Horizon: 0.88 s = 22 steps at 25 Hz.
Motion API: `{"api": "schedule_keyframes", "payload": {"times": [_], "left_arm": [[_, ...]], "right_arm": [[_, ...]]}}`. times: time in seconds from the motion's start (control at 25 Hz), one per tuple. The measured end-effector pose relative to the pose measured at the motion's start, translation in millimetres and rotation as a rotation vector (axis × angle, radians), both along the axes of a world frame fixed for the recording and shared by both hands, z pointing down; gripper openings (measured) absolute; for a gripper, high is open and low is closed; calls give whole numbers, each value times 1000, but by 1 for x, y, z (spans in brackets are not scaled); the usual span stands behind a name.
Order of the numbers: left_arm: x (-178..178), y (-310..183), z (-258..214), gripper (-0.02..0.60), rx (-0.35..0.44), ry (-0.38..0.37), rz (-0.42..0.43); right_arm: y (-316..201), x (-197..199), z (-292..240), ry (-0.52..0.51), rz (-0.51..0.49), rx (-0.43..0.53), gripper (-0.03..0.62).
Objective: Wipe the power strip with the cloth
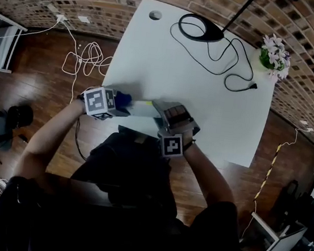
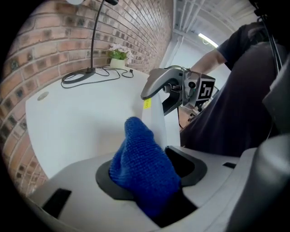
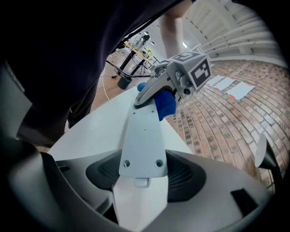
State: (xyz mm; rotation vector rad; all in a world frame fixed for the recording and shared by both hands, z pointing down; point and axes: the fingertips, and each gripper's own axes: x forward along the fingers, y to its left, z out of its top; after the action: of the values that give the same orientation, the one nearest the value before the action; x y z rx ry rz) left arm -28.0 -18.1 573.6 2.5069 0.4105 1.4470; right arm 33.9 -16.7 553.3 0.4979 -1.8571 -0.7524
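In the left gripper view my left gripper (image 2: pixel 149 176) is shut on a bunched blue knitted cloth (image 2: pixel 142 163). Just past the cloth the white power strip (image 2: pixel 154 121) stands nearly edge-on. In the right gripper view my right gripper (image 3: pixel 142 176) is shut on the near end of the power strip (image 3: pixel 144 140), whose flat underside with two screw holes faces the camera. At the strip's far end the cloth (image 3: pixel 164 103) rests against it. In the head view both grippers, left (image 1: pixel 116 102) and right (image 1: pixel 169 114), hold the strip (image 1: pixel 141 108) above the near part of the white table (image 1: pixel 154 58).
At the back of the table lie a black lamp base (image 1: pixel 199 29) with a looping black cable (image 1: pixel 232 74), a small flower pot (image 1: pixel 274 54) and a round cable hole (image 1: pixel 155 15). White cables (image 1: pixel 82 58) lie on the wooden floor to the left. A brick wall runs behind.
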Motion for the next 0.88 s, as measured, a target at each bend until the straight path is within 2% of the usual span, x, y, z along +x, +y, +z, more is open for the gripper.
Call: {"api": "schedule_keyframes", "payload": {"times": [0.08,0.24,0.36,0.48,0.56,0.64,0.76,0.84,0.88], "left_arm": [[0,1,-3,235,78,-21,22],[-3,-14,5,225,312,-81,99],[-6,-13,15,222,394,-74,124],[-10,-15,21,222,475,-67,121],[-11,-15,23,222,519,-66,114],[-12,-14,24,222,553,-63,106],[-13,-12,25,221,574,-56,94],[-10,-9,25,224,567,-54,86],[-9,-8,24,225,563,-53,74]], "right_arm": [[5,0,5,-17,13,-39,282],[15,-3,7,-107,52,-143,296],[22,-3,6,-191,86,-226,298],[17,0,-1,-329,181,-305,299],[10,2,-10,-441,264,-341,299],[4,2,-7,-486,302,-371,299],[5,-6,18,-467,271,-444,284],[7,-11,29,-451,253,-472,244],[7,-11,31,-445,250,-476,199]]}}
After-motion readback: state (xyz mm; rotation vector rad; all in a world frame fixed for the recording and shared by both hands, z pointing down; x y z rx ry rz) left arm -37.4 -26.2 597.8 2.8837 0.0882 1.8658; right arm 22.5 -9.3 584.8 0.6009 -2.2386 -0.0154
